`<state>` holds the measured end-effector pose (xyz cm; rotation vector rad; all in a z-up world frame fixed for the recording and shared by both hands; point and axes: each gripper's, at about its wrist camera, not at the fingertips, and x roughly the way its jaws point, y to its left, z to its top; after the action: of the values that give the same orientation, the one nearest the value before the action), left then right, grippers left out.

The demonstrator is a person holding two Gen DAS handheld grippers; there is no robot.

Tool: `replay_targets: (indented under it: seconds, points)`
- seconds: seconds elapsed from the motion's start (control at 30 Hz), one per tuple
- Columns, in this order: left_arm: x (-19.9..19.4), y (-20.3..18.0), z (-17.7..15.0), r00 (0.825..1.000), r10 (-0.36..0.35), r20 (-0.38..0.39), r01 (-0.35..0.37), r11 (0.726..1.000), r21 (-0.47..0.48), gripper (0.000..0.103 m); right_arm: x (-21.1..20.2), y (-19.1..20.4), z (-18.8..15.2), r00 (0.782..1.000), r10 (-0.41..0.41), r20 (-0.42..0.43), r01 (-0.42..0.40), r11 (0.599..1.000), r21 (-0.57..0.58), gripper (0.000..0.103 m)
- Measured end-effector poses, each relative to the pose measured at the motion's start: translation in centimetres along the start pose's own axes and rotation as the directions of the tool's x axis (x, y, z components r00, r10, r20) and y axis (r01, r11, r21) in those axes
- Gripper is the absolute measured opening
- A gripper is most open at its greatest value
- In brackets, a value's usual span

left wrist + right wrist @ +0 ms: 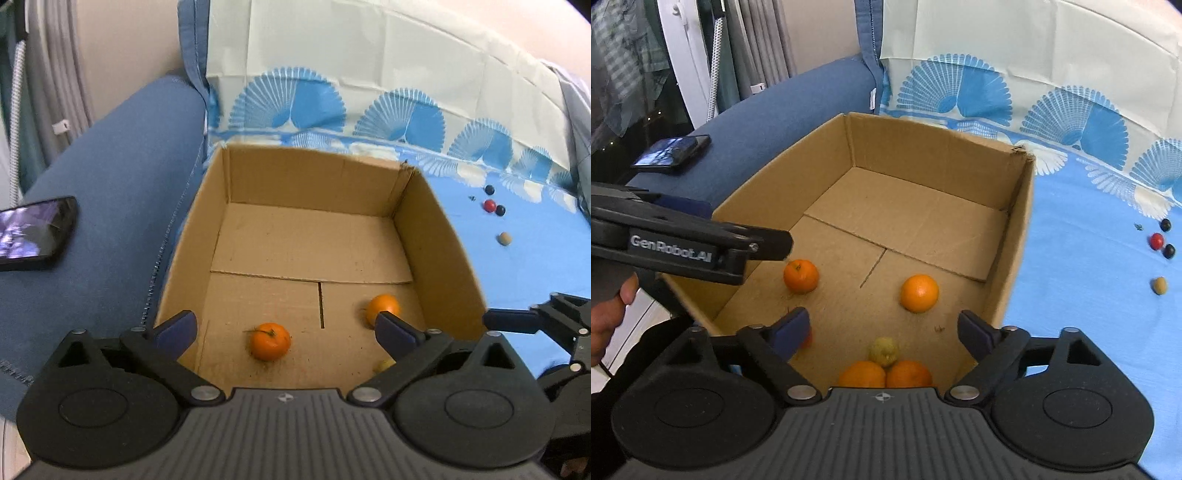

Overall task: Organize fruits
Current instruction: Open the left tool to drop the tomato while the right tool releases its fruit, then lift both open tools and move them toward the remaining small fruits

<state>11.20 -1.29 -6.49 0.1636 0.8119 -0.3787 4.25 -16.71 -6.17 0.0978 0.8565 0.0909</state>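
Note:
An open cardboard box stands on a blue cloth. My left gripper hangs open over the box's near end. An orange with a stem lies on the floor below the gap, touching neither finger. A second orange sits behind the right finger. My right gripper is open too, above a small yellow-green fruit and two oranges at the near wall. Further in lie another orange and the stemmed orange.
Small red, dark and tan fruits lie on the cloth right of the box. A phone rests on the blue sofa arm at left. A patterned sheet rises behind. A hand holds the left gripper's handle.

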Motion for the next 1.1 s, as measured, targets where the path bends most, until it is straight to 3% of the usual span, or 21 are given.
replay_targets:
  seconds: [0.27, 0.6, 1.1]
  points:
    - [-6.2, -0.5, -1.5, 1.000, 0.000, 0.031, 0.001, 0.998, -0.057, 0.103, -6.3, 0.0, -2.0, 0.999, -0.013, 0.030, 0.010, 0.994, 0.113, 0.099]
    - [-13.8, -1.9, -3.5, 0.989, -0.003, 0.147, 0.013, 0.998, -0.067, 0.103, -12.6, 1.4, -3.7, 0.987, -0.043, 0.157, 0.024, 0.992, 0.120, 0.102]
    - [-18.8, -4.5, -5.5, 0.973, -0.016, 0.229, 0.022, 1.000, -0.021, 0.103, -18.4, 1.9, -6.2, 0.948, -0.091, 0.306, 0.043, 0.986, 0.161, 0.102]
